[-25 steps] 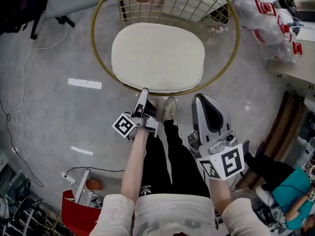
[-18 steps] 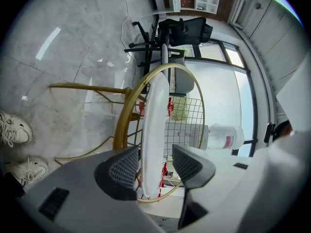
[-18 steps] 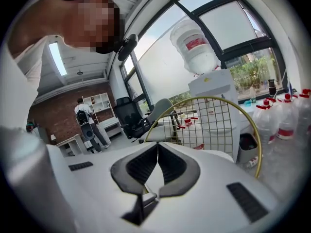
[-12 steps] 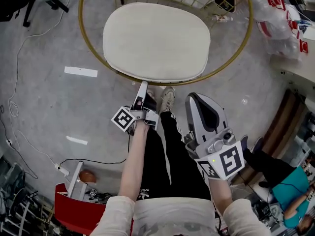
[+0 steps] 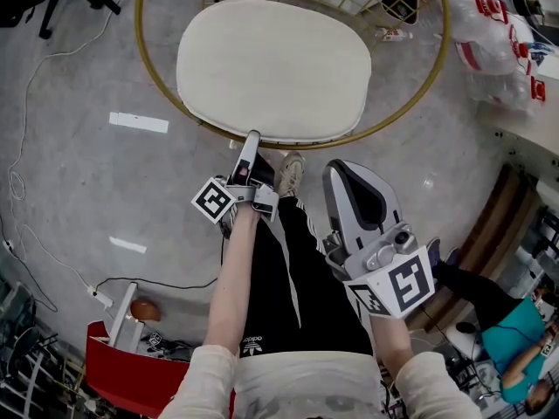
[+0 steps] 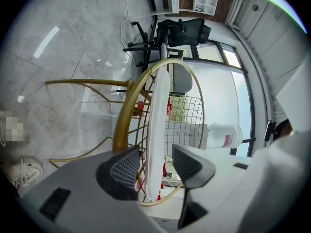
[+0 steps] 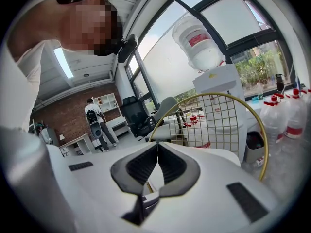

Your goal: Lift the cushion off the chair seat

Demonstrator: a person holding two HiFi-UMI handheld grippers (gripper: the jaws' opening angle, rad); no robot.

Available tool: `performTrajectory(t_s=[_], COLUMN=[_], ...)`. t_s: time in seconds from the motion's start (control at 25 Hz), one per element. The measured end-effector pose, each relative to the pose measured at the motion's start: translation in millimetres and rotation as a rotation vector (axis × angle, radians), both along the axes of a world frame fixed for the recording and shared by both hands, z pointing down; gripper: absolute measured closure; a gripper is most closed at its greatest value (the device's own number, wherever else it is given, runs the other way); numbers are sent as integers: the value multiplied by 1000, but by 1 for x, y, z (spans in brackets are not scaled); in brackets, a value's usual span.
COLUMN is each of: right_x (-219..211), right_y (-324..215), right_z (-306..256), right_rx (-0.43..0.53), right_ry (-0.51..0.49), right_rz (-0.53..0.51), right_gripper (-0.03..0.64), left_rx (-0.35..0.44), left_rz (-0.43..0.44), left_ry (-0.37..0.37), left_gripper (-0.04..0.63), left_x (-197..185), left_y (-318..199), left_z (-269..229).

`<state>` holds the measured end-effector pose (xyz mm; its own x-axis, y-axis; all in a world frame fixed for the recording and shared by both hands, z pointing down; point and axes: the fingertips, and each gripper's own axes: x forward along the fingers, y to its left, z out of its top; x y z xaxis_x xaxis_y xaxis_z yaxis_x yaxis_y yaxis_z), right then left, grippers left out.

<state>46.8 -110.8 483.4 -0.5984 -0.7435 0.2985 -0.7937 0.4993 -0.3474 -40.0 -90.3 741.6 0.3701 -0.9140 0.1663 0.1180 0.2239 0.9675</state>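
Grey floor (image 5: 79,199): one chair (image 6: 124,111), one cushion (image 5: 272,66), left gripper (image 5: 251,140), right gripper (image 5: 342,168).

Grey floor (image 5: 79,199) with white tape strips (image 5: 138,122); red crate (image 5: 122,365) at lower left. Clear bags of bottles (image 5: 502,51) upper right, person in teal top (image 5: 515,352) lower right. Black office chair (image 6: 182,30) and water dispenser (image 7: 218,81) in background.

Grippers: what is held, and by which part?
Nothing. The left gripper is open astride the near edge of the cushion; the right gripper is shut, empty.
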Motion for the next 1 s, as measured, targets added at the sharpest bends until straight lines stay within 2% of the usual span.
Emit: performTrajectory(t_s=[0.48, 1.0], right_x=[13, 28], right_y=[5, 0], right_z=[5, 14], right_rx=[-9, -28], right_ry=[-13, -23], right_rz=[-5, 1], right_gripper=[600, 600], left_rx=[43, 93], left_rz=[-58, -45], left_ry=[20, 4], left_gripper=[388, 388], left_x=[7, 15], left_y=[-25, -52], left_z=[-6, -9])
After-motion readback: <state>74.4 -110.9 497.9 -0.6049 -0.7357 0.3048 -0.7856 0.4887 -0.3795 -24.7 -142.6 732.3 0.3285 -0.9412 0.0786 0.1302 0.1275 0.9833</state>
